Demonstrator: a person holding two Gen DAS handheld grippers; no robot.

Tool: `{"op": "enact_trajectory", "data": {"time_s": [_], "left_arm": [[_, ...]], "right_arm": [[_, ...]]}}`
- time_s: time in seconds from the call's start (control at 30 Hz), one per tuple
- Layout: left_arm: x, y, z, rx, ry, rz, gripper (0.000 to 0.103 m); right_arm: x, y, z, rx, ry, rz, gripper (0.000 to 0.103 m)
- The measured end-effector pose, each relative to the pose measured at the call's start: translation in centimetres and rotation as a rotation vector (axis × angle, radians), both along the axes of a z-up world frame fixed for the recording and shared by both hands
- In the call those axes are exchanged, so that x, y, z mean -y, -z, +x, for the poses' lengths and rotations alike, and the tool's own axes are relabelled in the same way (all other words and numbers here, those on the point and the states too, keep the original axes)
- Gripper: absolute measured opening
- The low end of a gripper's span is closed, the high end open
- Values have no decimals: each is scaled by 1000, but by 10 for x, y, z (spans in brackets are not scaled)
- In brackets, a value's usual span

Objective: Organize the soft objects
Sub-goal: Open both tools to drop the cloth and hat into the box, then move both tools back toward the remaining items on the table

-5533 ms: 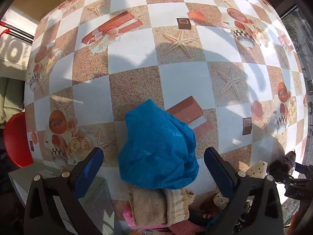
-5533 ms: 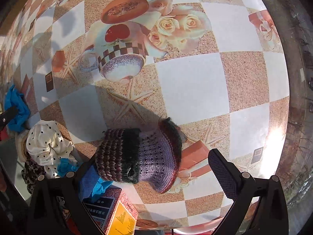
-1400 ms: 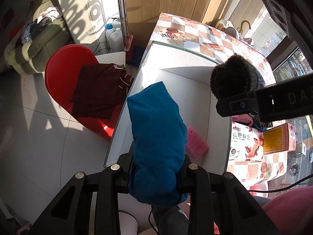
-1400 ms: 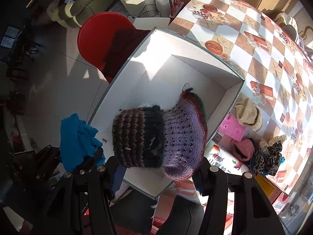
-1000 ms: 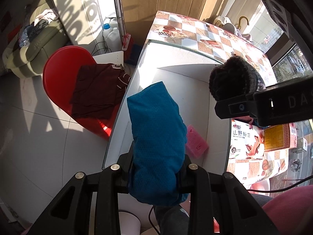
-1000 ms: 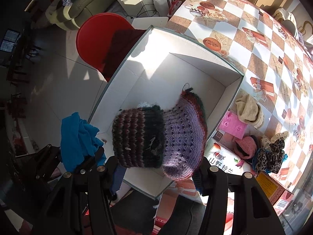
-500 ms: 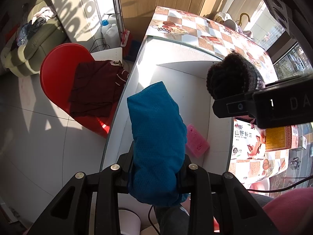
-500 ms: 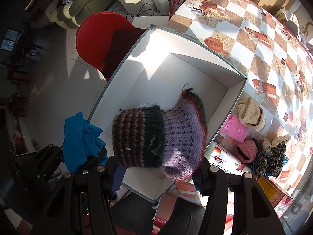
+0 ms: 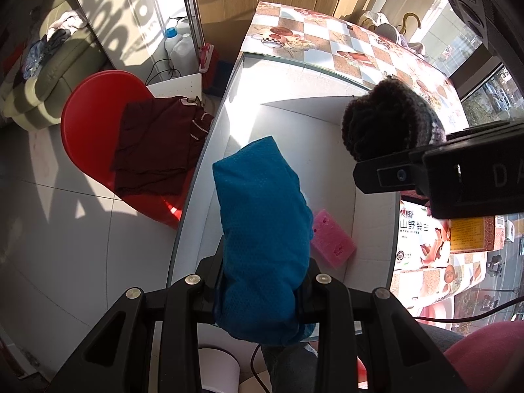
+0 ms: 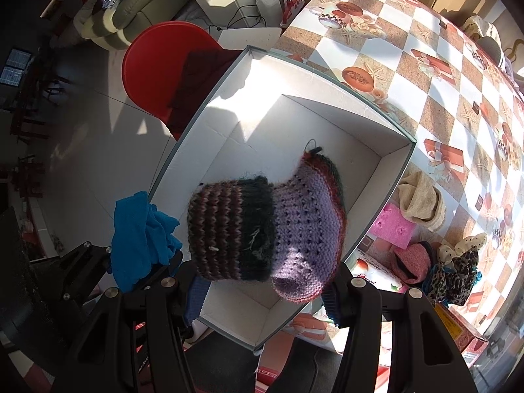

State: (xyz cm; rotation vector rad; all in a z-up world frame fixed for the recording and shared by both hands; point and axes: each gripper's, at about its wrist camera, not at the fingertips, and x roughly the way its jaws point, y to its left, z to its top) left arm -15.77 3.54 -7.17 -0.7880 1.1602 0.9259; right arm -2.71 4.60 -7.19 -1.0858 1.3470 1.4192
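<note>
The left hand-held gripper is clamped on a blue cloth, which hangs bunched between its jaws above the left, near part of the white box. The cloth overhangs the box's left wall, so part of it sits above the floor rather than above the box floor.

Recommended procedure for the left side: shift the gripper rightward until the whole cloth is inside the rim, lower it toward the box floor, then release. A pink sponge already lies on the box floor near the cloth; place the cloth beside it, not on top, if a tidy layout is wanted.

The right hand-held gripper grips a knitted hat, striped dark on one half and purple on the other, held above the middle of the box. This item is already well inside the rim. Lower it and open the jaws over bare box floor, toward the far end.

Release one item at a time; the two grippers are close together. On the desk to the right, a beige hat, a pink hat and a second pink sponge remain to be collected.
</note>
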Motion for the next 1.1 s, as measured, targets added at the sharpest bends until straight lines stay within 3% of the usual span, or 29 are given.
{"op": "enact_trajectory", "data": {"time_s": [0.23,0.3,0.33,0.37,0.4,0.43,0.5,0.63,0.77,0.87,1.0,1.1], "left_arm": [[-2,5,8,-12,30,-11,35],[-2,4,10,-12,37,1,39],[-2,3,11,-8,41,10,50],[-2,1,13,-3,42,18,65],[-3,0,14,0,42,24,74],[-4,-1,16,4,44,28,85],[-4,-3,20,20,49,43,85],[-9,-8,30,35,42,45,103],[-17,-32,51,142,65,-1,103],[-24,-60,96,202,148,25,103],[-35,-75,172,190,245,85,103],[-39,-64,220,149,271,65,103]], "right_arm": [[0,5,5,-8,16,-10,59],[1,5,6,-14,14,-12,65],[1,6,7,-17,17,-12,67],[1,5,8,-21,20,-10,76],[1,4,9,-27,28,-4,88],[1,3,11,-32,38,5,91],[1,-1,17,-48,57,16,92],[4,-4,38,-73,119,3,103],[22,-27,87,-154,244,-18,103],[49,-53,146,-233,358,-2,103],[93,-75,238,-171,543,32,103],[126,-74,297,-140,694,40,103]]}}
